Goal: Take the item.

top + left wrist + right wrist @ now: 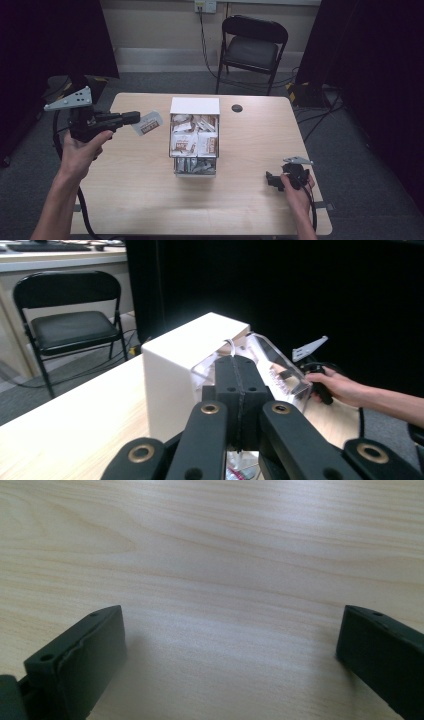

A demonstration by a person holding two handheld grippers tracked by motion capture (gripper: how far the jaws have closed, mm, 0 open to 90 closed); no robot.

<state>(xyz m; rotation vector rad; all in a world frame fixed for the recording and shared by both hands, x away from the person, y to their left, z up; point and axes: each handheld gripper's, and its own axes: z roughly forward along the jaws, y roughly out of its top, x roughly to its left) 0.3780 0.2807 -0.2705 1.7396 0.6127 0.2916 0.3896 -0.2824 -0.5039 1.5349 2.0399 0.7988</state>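
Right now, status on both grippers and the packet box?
Left gripper shut on a sachet, held left of the clear organizer box. Right gripper open, on bare table. Box still holds packets; path clear.

A white packet [147,123] with brown print is hanging pinched in the left tongs [134,118], above the desk [140,170], left of the packet-filled clear box [194,136].

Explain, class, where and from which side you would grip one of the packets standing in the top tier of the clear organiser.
Probably a packet is best taken by its upper edge, from straight above. The packets stand packed together in the clear organiser, whose walls block the sides, so only their tops are exposed. The right hand-held gripper, jaws wide open at the table, is free; the left hand-held gripper already pinches a packet.
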